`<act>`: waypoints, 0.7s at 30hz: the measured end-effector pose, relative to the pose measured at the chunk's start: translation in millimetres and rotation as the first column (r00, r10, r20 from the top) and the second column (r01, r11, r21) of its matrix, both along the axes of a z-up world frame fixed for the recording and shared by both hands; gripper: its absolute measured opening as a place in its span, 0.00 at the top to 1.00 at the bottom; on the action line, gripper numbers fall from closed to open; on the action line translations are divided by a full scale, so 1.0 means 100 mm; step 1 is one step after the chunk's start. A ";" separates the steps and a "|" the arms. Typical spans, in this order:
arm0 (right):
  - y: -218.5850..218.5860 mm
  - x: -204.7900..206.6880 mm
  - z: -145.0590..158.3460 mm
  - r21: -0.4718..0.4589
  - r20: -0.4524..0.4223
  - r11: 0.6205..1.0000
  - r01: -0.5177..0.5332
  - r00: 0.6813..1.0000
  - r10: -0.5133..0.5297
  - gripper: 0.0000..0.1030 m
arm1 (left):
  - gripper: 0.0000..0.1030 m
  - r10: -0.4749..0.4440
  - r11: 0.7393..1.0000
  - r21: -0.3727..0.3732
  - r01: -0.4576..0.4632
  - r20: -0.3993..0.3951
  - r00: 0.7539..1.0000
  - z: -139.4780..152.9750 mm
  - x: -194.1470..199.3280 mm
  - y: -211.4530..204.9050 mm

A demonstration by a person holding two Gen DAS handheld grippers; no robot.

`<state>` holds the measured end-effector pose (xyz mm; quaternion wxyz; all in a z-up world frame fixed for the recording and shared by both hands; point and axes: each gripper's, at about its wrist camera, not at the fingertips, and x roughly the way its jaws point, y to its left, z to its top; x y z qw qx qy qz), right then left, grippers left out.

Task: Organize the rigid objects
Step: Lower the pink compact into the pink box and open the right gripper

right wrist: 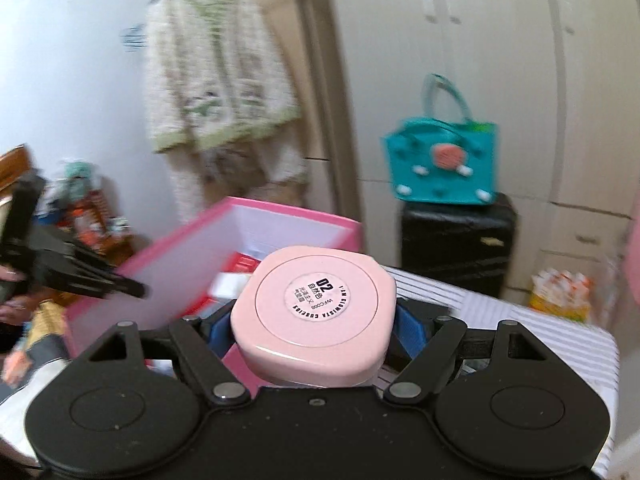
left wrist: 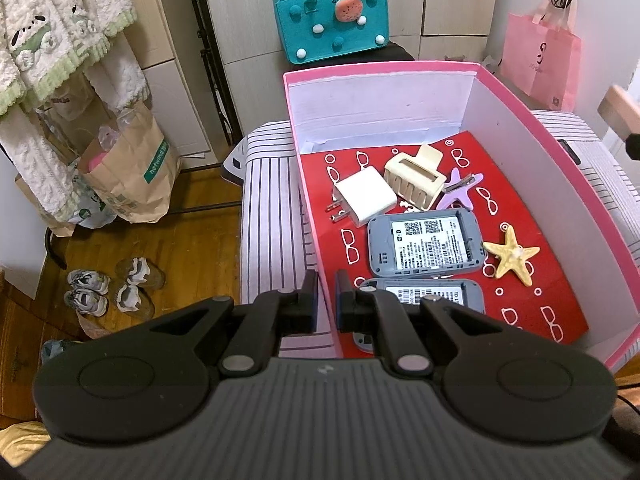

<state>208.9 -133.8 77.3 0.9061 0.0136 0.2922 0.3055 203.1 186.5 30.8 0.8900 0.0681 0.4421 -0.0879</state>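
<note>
The left gripper (left wrist: 326, 300) is pinched nearly closed on the pink box's (left wrist: 520, 108) near wall. The right gripper (right wrist: 316, 320) stands wide, its blue pads clamping a pink compact (right wrist: 316, 308) above the box, which holds 2 routers (left wrist: 424, 242), a charger (left wrist: 366, 198), clip (left wrist: 414, 178) and starfish (left wrist: 512, 258).

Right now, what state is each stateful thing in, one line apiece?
Left gripper: shut on the pink box wall.
Right gripper: shut on the pink compact, label side showing.
Pink box: open, no lid on.
Two grey routers: back covers off, labels up.
Cream hair claw: closed.
</note>
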 end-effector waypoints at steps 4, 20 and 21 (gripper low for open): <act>0.35 0.05 0.13 0.000 -0.004 0.993 -0.121 0.993 0.121 0.20 | 0.93 -0.003 1.000 -0.003 0.003 0.001 1.000 0.00 -0.01 0.01; 1.57 0.29 -0.19 -0.239 -0.416 0.841 -0.485 0.834 0.362 0.20 | 0.91 -0.026 0.999 -0.038 0.026 0.013 1.000 -0.01 -0.02 0.07; 1.59 0.33 -0.21 -0.228 -0.454 0.826 -0.516 0.807 0.379 0.20 | 0.91 -0.028 0.999 -0.039 0.028 0.014 1.000 -0.01 -0.02 0.07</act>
